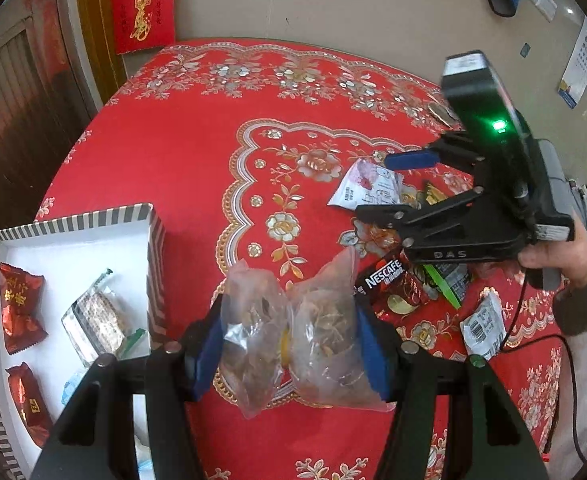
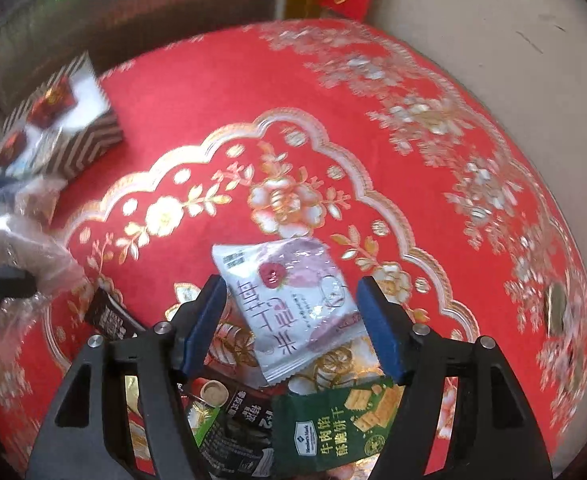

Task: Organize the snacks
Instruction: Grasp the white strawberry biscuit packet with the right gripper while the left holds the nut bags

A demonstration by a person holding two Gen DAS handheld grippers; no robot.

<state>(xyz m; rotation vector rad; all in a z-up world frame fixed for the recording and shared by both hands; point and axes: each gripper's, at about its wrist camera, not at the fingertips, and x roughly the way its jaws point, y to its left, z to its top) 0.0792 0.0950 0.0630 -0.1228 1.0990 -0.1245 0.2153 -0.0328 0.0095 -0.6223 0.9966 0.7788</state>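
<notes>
My left gripper [image 1: 289, 344] is shut on a clear plastic bag of brown snacks [image 1: 293, 332], held above the red tablecloth just right of the striped box [image 1: 149, 216]. The box holds red candy packs [image 1: 19, 306] and a wrapped cracker [image 1: 97, 320]. My right gripper [image 2: 291, 320] is open, its blue fingers on either side of a white-and-pink snack packet [image 2: 293, 304] that lies on the cloth. A green cracker packet [image 2: 337, 424] and dark coffee sachets [image 2: 237, 420] lie under it. In the left wrist view the right gripper [image 1: 377, 184] hovers over the pile.
A Nescafe sachet [image 1: 393, 284] and a white barcoded packet [image 1: 483, 326] lie in the pile at right. The striped box [image 2: 69, 136] sits at the table's far left in the right wrist view. A cable [image 1: 541, 340] trails from the right gripper. A wall lies behind the round table.
</notes>
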